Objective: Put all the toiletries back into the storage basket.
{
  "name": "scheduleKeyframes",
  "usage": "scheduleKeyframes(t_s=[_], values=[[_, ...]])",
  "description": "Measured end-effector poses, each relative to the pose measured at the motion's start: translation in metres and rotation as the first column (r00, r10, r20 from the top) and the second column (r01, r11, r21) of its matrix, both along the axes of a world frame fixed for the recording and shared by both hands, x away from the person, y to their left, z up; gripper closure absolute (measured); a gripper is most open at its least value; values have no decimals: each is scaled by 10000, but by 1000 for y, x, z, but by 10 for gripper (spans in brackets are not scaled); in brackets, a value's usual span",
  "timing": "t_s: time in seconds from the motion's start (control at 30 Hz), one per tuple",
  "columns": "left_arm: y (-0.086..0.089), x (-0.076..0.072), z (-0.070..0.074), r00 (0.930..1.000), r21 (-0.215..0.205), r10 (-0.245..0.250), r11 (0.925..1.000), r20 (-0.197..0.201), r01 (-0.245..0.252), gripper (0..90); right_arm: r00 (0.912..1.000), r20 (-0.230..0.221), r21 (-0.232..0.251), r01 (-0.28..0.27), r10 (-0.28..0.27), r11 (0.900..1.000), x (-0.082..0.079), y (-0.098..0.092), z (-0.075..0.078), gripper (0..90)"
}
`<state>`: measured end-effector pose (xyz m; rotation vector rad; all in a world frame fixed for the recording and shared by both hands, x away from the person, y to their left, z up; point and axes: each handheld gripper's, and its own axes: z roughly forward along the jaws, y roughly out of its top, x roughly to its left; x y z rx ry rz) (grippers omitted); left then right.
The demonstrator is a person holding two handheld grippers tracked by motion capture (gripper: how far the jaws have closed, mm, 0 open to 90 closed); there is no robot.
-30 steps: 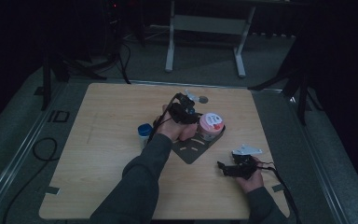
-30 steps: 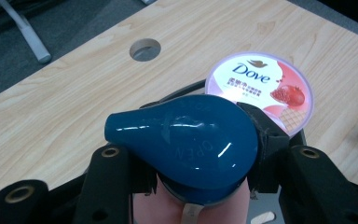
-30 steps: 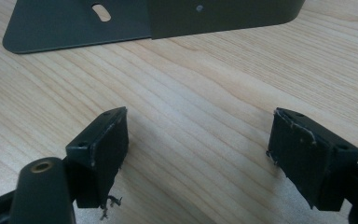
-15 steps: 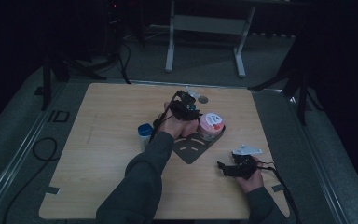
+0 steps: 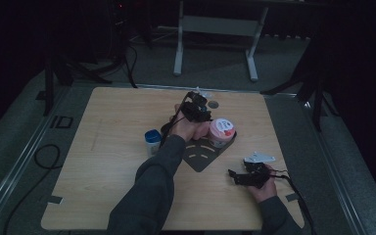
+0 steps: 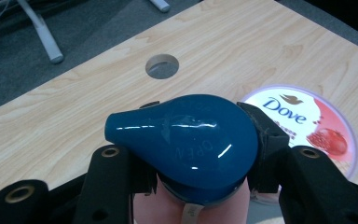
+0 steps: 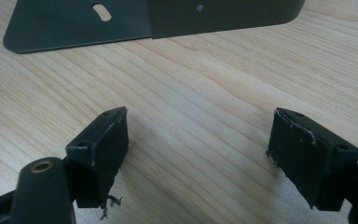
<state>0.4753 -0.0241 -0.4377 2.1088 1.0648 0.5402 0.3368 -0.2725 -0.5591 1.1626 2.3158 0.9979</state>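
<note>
Table (image 5: 103, 161): 1 wooden top with 1 round hole (image 6: 162, 66) near the far edge.
Plate (image 5: 200, 155): 1 dark metal plate flat on the wood near the middle; its edge also shows in my right gripper view (image 7: 121, 23).
Tub (image 5: 221, 132): 1 round Dove tub with a pink and white lid, standing on the plate, just beside my left hand.
Small jar (image 5: 152, 140): 1 blue-capped white jar, left of my forearm, standing alone.
Bottle (image 6: 191, 140): 1 pink bottle with a dark blue flip cap marked OPEN, in my left gripper over the far middle of the table.
Left gripper (image 5: 196, 105): clamped on the bottle's blue cap, 1 jaw on each side.
Right gripper (image 7: 200, 154): jaws wide apart, nothing between them, resting low over bare wood at the near right.
Progress: I judge the pick-up done, with the bottle held off the table; setting it down somewhere is left, and I cannot tell where.
</note>
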Motion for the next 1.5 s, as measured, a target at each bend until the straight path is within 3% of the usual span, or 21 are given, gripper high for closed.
scheduleKeyframes(t_s=[0.5, 0.83, 1.13, 1.5], values=[[-9, 15, -7, 9989, 45, 455, 9990, -91, -455, 528, 10000, -7, -3, -1, 1, 10000, 0, 0, 0, 196], [-11, 17, -9, 9967, -151, 801, 9967, -141, -803, 528, 10000, -3, 4, -1, 1, 10000, 0, 0, 0, 196], [-16, 16, -12, 9864, -319, 1634, 9860, -189, -1639, 527, 10000, 0, 8, -1, 1, 10000, 0, 0, 0, 197], [-21, 8, -17, 9725, -406, 2324, 9720, 162, -2316, 527, 10000, 2, 7, -2, 2, 10000, 0, 0, 0, 196]])
